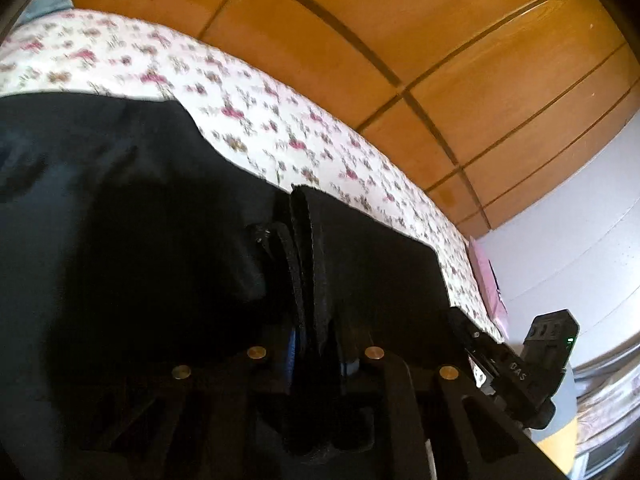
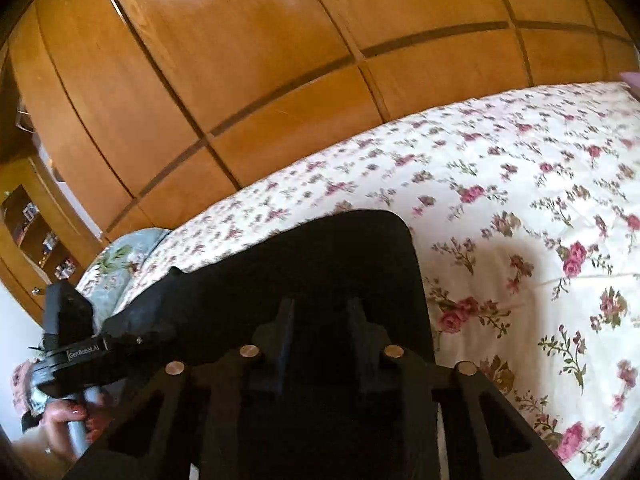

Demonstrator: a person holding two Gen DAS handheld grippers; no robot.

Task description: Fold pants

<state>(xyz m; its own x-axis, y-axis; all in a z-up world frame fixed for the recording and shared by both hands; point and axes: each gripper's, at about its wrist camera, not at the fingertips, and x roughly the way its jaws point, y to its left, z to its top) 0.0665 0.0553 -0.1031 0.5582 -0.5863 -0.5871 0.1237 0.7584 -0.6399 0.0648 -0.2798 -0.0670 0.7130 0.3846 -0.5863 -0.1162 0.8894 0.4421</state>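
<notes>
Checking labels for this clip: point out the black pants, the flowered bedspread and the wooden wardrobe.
black pants point(image 2: 320, 264): right wrist view, flat dark cloth.
flowered bedspread point(image 2: 520, 184): right wrist view, bare printed surface.
wooden wardrobe point(image 2: 240, 80): right wrist view, door panel.

The black pants point(image 2: 320, 272) cover the bed from 6 to 9 o'clock in the right wrist view, blocking the near edge. From 1 to 4 o'clock the floral bedspread point(image 2: 520, 184) lies bare, open to a gripper. The wooden wardrobe point(image 2: 240, 80) walls off the far side from 10 to 2 o'clock. At 8 o'clock the left gripper point(image 2: 76, 344) crowds the pants' corner.
</notes>
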